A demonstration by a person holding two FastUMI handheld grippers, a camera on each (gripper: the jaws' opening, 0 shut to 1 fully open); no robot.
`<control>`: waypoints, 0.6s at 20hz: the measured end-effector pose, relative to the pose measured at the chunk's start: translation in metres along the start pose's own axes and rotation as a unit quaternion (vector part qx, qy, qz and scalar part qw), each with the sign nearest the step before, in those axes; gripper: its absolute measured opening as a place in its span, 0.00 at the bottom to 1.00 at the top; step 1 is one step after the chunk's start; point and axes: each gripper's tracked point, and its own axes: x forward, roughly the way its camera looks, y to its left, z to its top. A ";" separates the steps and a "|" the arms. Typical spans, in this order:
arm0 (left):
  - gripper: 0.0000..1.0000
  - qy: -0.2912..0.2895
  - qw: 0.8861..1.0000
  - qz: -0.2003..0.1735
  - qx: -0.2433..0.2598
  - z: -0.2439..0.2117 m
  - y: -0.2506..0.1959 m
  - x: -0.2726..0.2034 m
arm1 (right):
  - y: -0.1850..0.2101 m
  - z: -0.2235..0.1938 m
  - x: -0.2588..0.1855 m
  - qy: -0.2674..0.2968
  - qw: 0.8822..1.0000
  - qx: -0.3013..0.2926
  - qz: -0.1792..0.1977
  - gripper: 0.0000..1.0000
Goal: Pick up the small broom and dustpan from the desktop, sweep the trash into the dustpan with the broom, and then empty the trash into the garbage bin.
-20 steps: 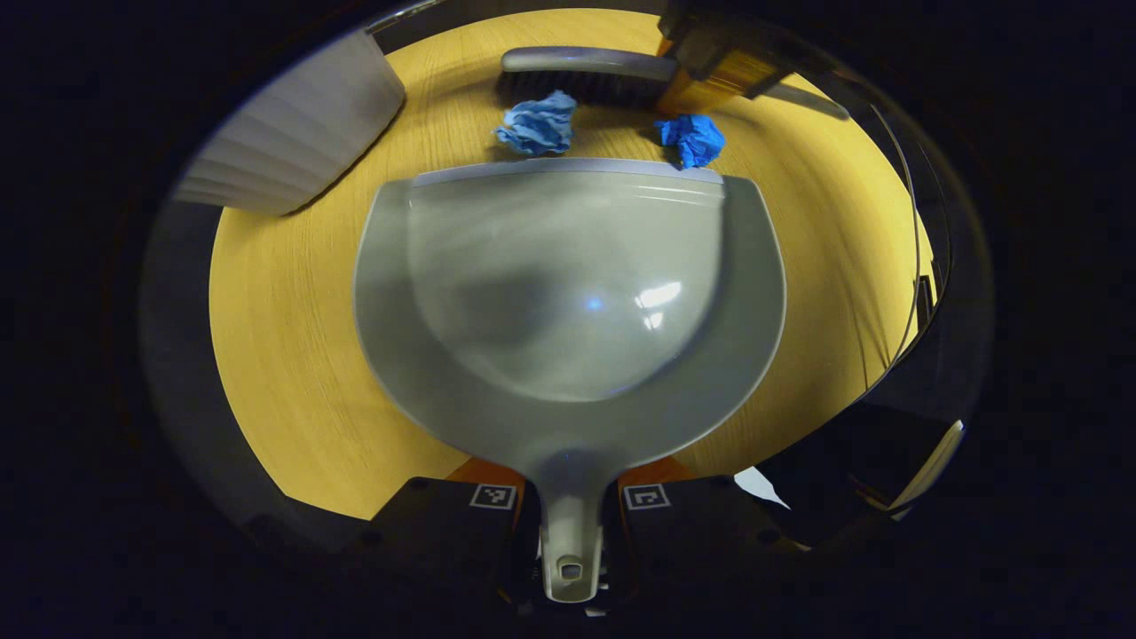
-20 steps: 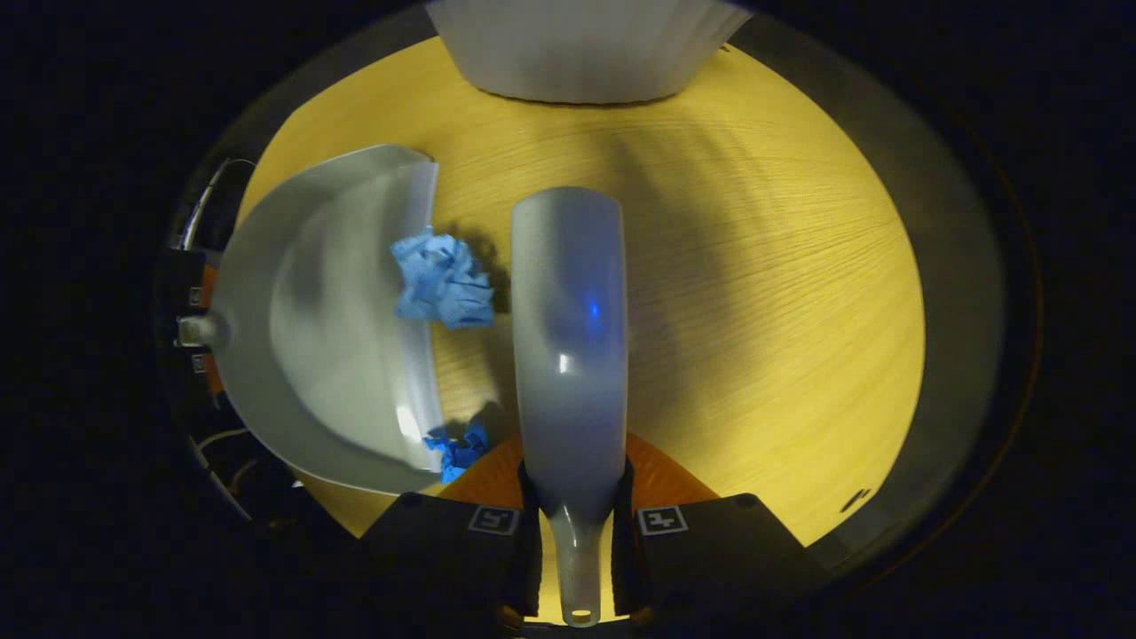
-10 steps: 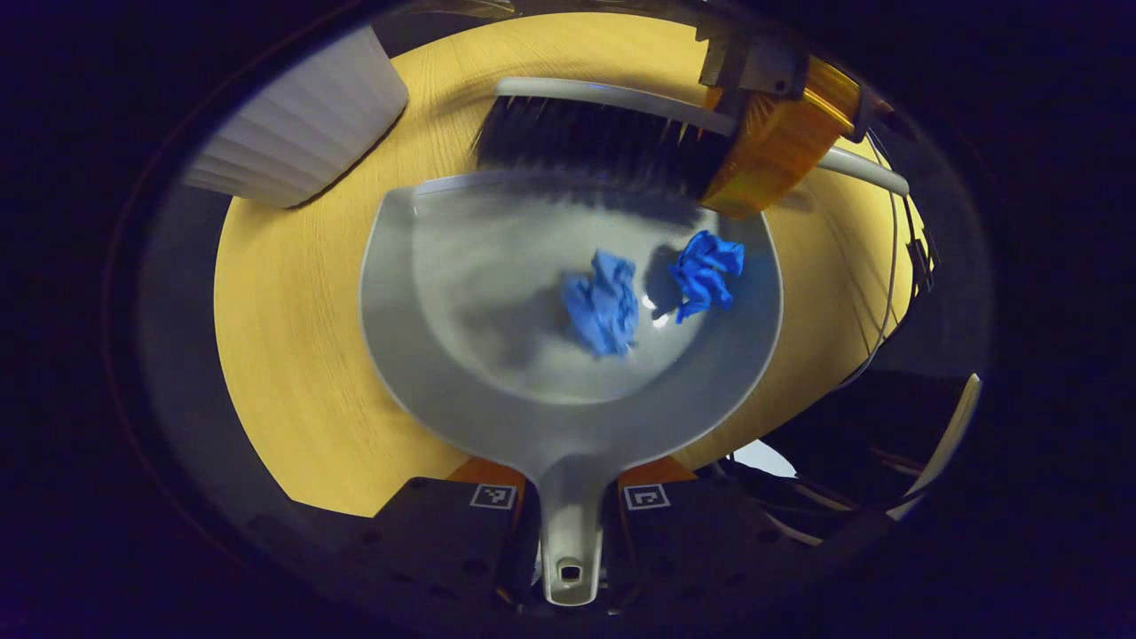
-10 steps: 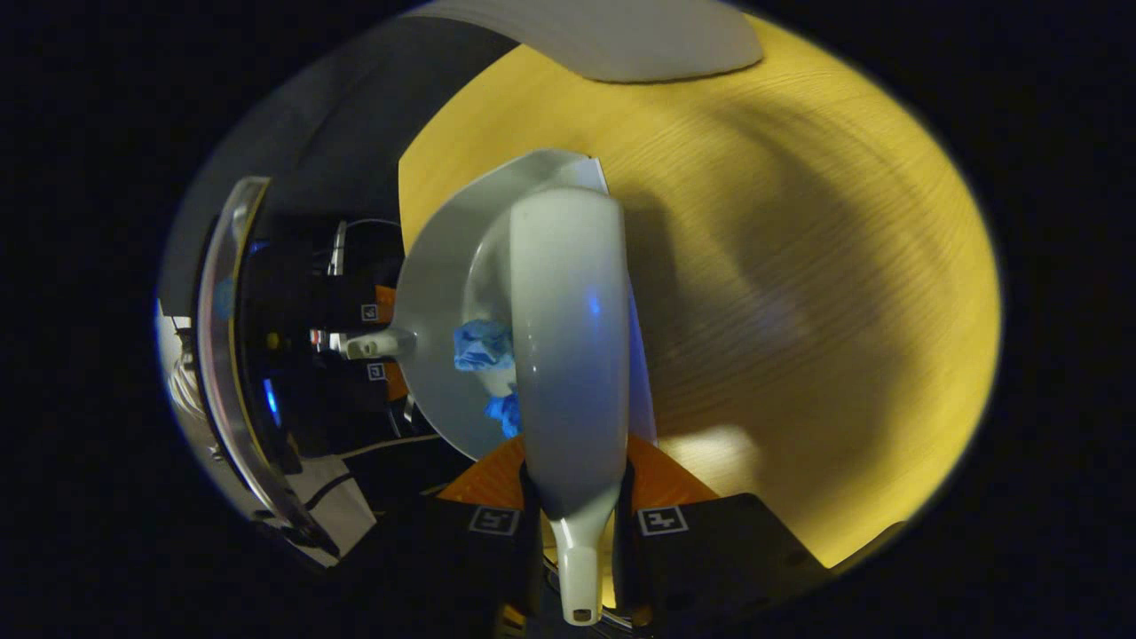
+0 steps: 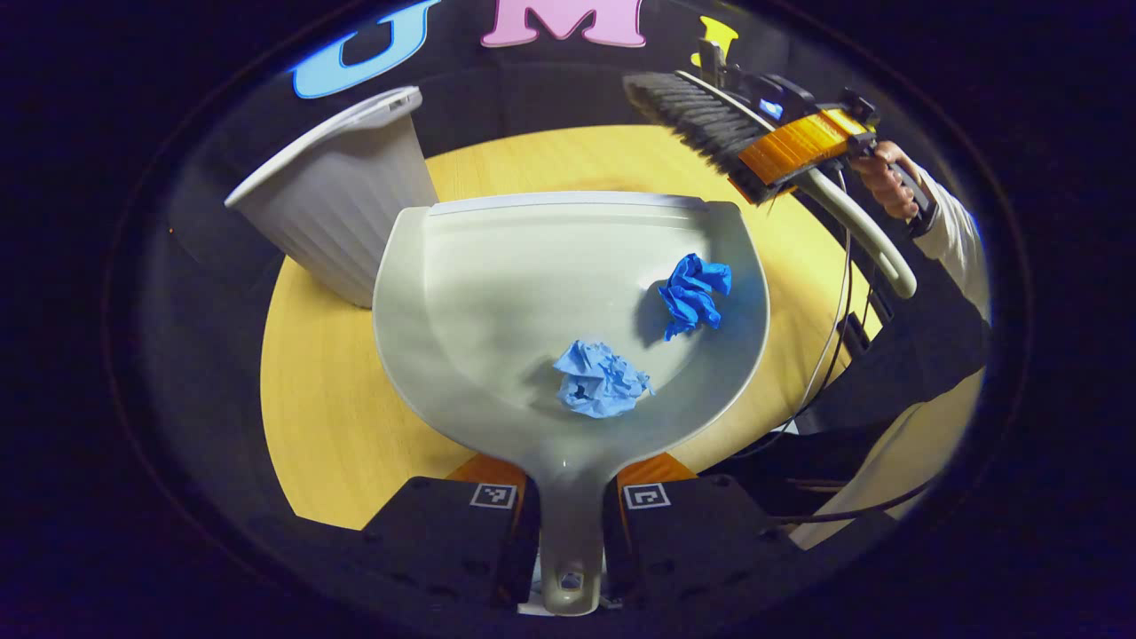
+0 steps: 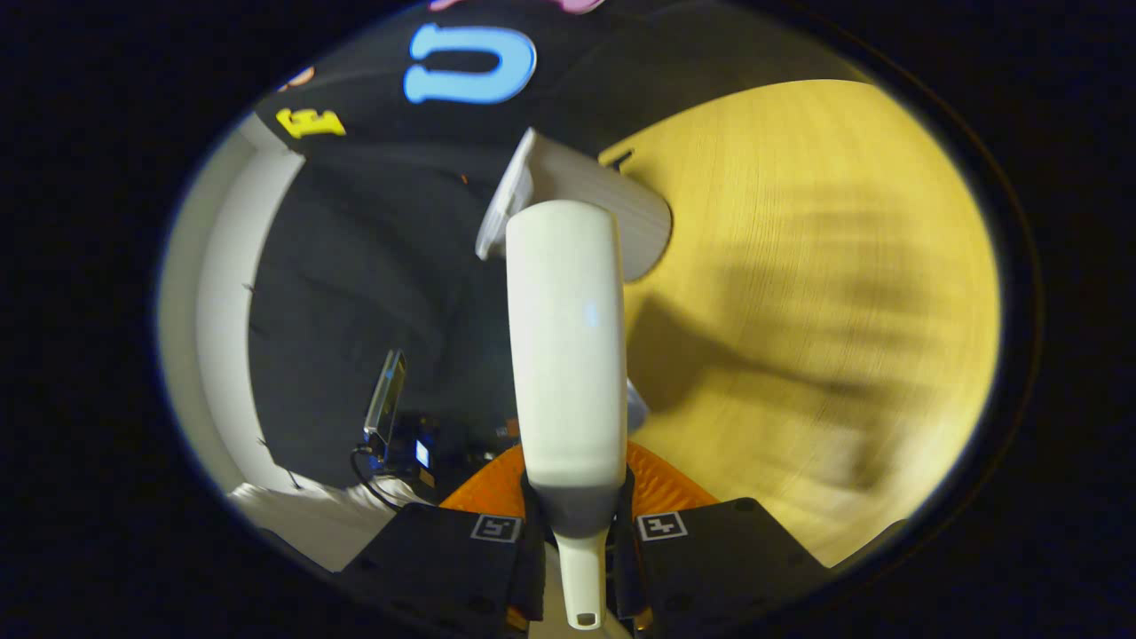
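The left gripper [image 5: 571,524] clamps the dustpan [image 5: 532,293] handle; it is now lifted off the surface [image 5: 319,426], both blue wads [image 5: 599,382] inside. The right gripper [image 6: 581,532], gripping the broom [image 6: 568,346], has swung away. Sweeping looks done; next the garbage bin [image 5: 342,204] at the surface's far-left edge.

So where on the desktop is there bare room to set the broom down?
Bare wood on the desktop right of the garbage bin in the right gripper view. In the left gripper view, crowded near the bin, where the dustpan hangs close.
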 end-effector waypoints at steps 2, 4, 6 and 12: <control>0.27 -0.044 0.999 0.015 0.019 0.027 0.009 -0.019 | -0.021 0.009 -0.009 -0.057 0.998 0.022 0.030 0.33; 0.28 -0.074 0.997 0.022 0.016 0.054 0.024 -0.032 | -0.052 -0.006 -0.007 -0.099 0.994 0.031 0.036 0.33; 0.28 -0.087 0.995 0.050 0.011 0.082 0.055 -0.043 | -0.072 -0.012 -0.025 -0.127 0.990 0.046 0.047 0.33; 0.27 -0.002 0.963 0.248 0.104 0.107 0.175 -0.052 | -0.128 -0.054 -0.058 -0.151 0.986 0.057 0.029 0.33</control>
